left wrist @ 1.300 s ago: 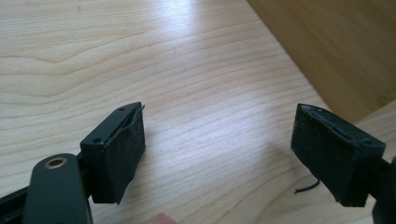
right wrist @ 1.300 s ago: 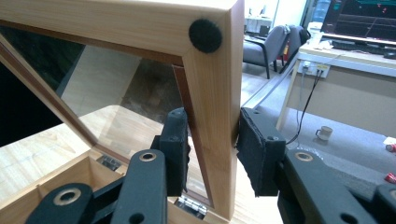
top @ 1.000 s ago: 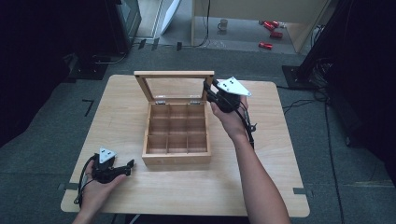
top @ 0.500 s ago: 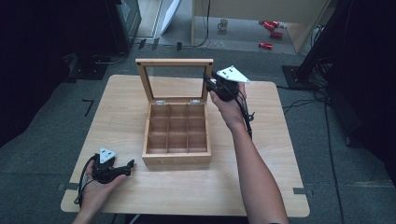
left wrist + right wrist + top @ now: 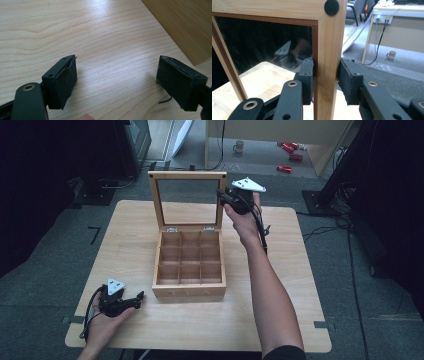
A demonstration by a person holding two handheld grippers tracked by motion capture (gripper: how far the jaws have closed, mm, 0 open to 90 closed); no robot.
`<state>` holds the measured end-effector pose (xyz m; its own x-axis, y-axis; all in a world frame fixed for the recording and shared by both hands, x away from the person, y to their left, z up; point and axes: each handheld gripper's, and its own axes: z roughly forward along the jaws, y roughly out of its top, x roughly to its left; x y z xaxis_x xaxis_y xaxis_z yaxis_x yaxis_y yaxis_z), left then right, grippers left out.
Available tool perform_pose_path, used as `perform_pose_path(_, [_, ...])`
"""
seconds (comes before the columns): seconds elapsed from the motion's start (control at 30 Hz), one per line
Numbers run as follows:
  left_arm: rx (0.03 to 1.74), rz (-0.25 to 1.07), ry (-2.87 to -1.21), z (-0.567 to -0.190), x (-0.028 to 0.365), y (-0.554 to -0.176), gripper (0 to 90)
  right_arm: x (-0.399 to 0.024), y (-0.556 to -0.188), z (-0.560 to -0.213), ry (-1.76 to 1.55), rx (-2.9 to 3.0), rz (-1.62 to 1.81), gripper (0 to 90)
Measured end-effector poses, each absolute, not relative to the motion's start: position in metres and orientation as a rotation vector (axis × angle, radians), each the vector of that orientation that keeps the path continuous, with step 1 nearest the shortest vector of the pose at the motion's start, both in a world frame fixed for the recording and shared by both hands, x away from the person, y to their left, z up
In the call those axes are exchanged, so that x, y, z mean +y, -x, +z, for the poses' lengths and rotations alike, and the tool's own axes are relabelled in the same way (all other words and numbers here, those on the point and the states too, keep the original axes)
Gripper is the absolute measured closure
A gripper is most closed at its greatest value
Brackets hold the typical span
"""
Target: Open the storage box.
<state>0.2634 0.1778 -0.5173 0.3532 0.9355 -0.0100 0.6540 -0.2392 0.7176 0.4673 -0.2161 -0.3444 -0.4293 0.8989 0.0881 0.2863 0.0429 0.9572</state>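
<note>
1. Right claw [image 5: 325, 75] pinches the right post of the wooden box's lid frame [image 5: 328, 45]; lid stands upright.
2. Wooden box [image 5: 189, 270] sits open on the surface [image 5: 280, 285], below and left of that claw.
3. Left claw [image 5: 116, 82] rests spread, nothing between its pads, box corner just right of it.
</note>
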Motion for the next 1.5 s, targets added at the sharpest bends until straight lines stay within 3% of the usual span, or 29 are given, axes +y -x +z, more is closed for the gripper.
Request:
perform_pose_path(0.6, [1.373,0.557,-1.979,-0.517,0.179,-0.263,17.3,-0.213,-0.513,-0.344,-1.380,1.793,1.378,67.3])
perform_pose_path(1.0, [1.363,0.561,-1.992,-0.517,0.177,-0.263,17.3,-0.214,-0.517,-0.346,-1.401,1.782,1.393,66.6])
perform_pose_path(1.03, [1.363,0.561,-1.992,-0.517,0.177,-0.263,17.2,-0.214,-0.516,-0.346,-1.399,1.781,1.399,65.3])
perform_pose_path(1.3, [1.363,0.569,-2.000,-0.517,0.176,-0.263,16.5,-0.221,-0.494,-0.348,-1.430,1.741,1.404,26.6])
perform_pose_path(1.5, [1.362,0.582,-2.011,-0.518,0.174,-0.263,16.3,-0.223,-0.469,-0.352,-1.377,1.776,1.386,14.6])
